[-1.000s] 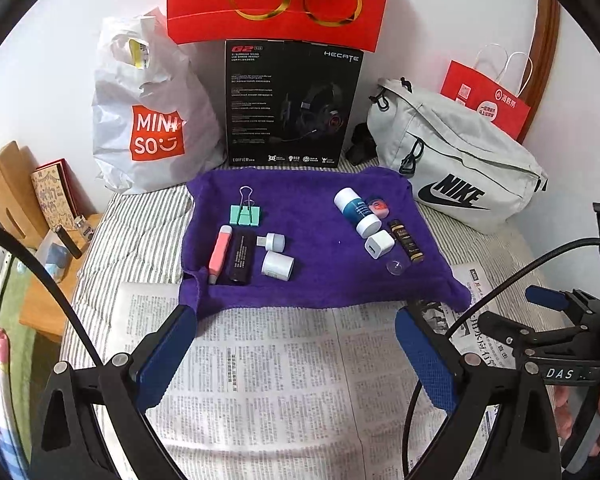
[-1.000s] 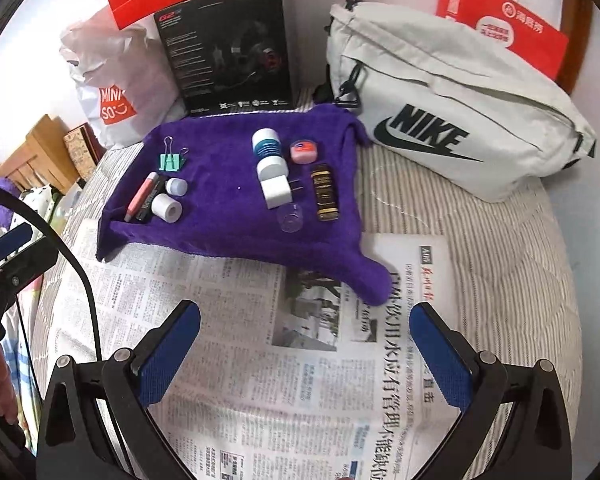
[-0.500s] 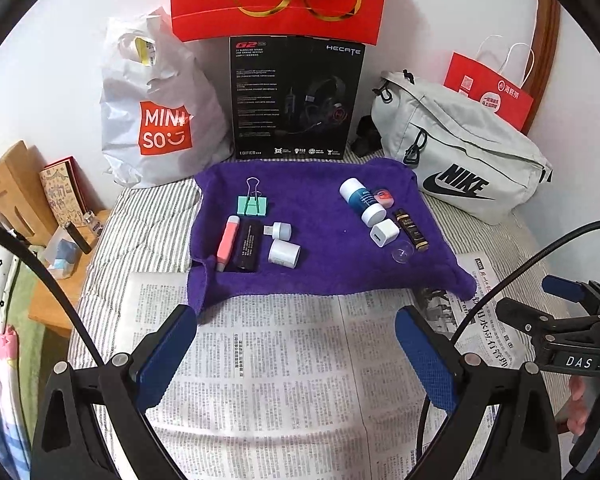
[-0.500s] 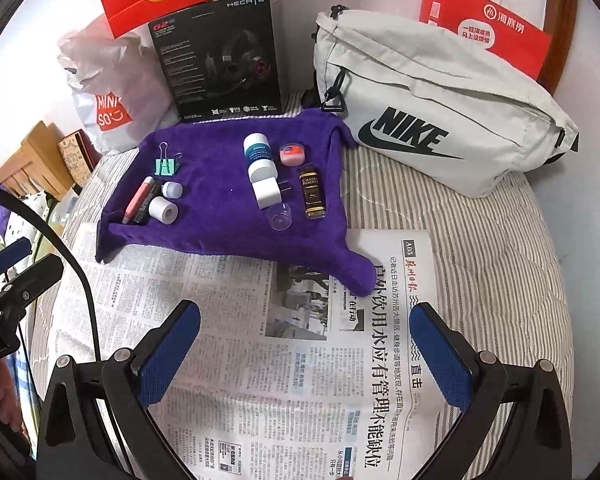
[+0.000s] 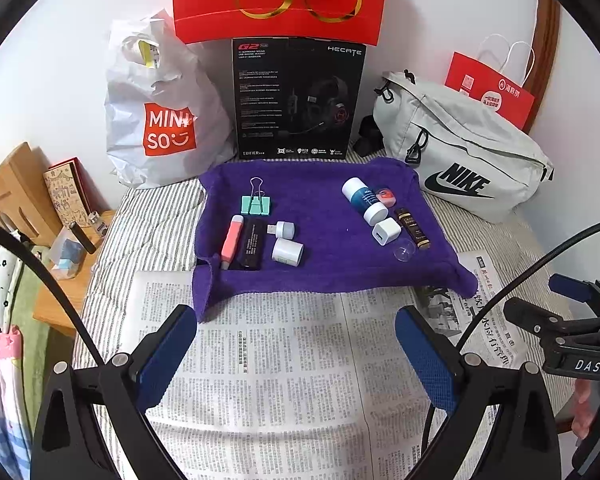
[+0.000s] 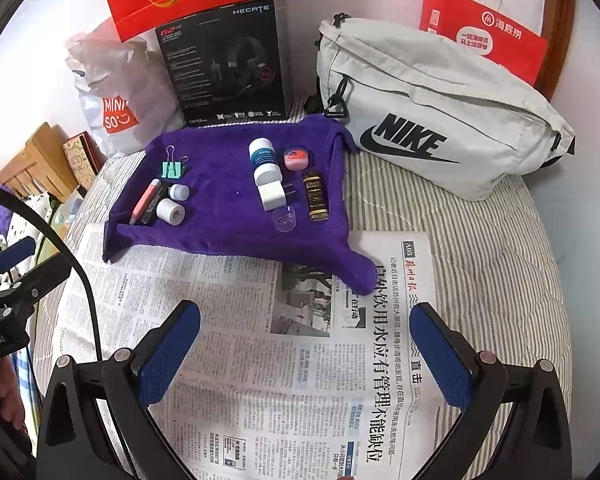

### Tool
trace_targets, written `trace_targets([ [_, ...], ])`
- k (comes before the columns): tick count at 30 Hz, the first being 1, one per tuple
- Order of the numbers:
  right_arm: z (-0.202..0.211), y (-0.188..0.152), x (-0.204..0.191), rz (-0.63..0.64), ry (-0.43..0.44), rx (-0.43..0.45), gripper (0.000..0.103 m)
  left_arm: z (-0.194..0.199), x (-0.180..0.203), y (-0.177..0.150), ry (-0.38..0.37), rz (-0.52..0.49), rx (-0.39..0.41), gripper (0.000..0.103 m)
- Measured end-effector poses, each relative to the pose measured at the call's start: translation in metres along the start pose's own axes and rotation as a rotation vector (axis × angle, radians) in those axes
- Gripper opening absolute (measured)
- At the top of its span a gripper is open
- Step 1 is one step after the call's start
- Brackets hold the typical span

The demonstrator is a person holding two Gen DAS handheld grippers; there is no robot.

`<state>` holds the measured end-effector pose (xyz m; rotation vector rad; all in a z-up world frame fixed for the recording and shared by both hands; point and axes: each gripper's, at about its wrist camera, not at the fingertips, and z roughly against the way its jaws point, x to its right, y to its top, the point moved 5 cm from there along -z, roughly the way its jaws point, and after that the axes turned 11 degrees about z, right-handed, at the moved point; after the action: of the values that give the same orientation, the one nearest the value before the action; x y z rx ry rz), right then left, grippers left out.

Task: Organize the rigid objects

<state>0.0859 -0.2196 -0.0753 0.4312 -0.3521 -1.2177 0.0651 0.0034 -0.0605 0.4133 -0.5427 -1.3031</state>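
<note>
Towel [image 5: 324, 240] of purple cloth lies mid-frame on the striped bed [image 5: 152, 224], its near edge over a newspaper [image 5: 284, 368]. On its left part sit a green binder clip [image 5: 255, 203], a pink pen [image 5: 232, 240] touching a black box [image 5: 252, 244], a small white cap piece [image 5: 284, 229] and a white cylinder [image 5: 287, 252]. On its right part lie a blue-and-white bottle [image 5: 364, 201], a pink tin [image 5: 386, 196] just beside it, a white charger cube [image 5: 386, 231], a dark vial [image 5: 412, 228] and a clear round lid [image 5: 405, 251]. Along the wall, upper frame, stand a Miniso bag [image 5: 160, 120], a headset box [image 5: 296, 100] and a Nike bag [image 5: 460, 156]. Left tongs [image 5: 296, 354] hover spread over the newspaper, holding nothing. Right tongs [image 6: 305, 354] are likewise spread and empty, lower centre of their own view.
</note>
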Motion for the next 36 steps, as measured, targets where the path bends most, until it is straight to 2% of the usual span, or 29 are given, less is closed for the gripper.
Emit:
trace_targets([
  [36, 0.0035, -0.0026, 0.0017, -0.009, -0.003, 0.001, 0.103, -0.0019, -0.0019, -0.0011, 0.003, -0.012, -0.012, 0.1],
])
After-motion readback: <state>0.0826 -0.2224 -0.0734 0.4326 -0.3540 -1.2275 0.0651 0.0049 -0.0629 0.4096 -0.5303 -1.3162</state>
